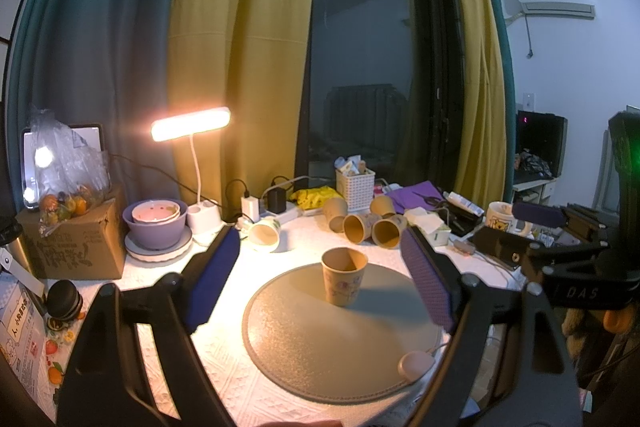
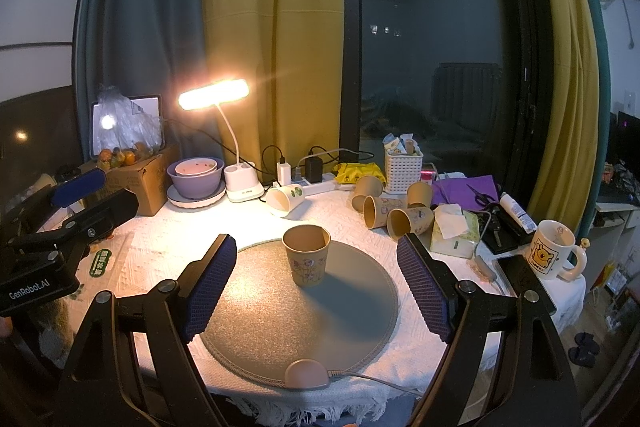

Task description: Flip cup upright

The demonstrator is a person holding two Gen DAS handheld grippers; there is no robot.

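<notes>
A brown paper cup (image 1: 344, 281) with a printed pattern stands upright, mouth up, on the far part of a round grey mat (image 1: 340, 331). It also shows in the right wrist view (image 2: 306, 254) on the same mat (image 2: 296, 311). My left gripper (image 1: 320, 279) is open and empty, its jaws wide apart, with the cup between and beyond the fingertips. My right gripper (image 2: 316, 285) is open and empty, the cup just ahead of its fingertips. Neither touches the cup.
Several brown paper cups (image 2: 384, 209) lie on their sides behind the mat, with a white cup (image 2: 285, 199) tipped over. A lit desk lamp (image 2: 214, 94), purple bowls (image 2: 196, 177), white basket (image 2: 403, 169), tissue box (image 2: 454, 231), mug (image 2: 554, 255) and cardboard box (image 1: 76, 243) ring the table. A pink puck (image 2: 306, 373) sits at the mat's near edge.
</notes>
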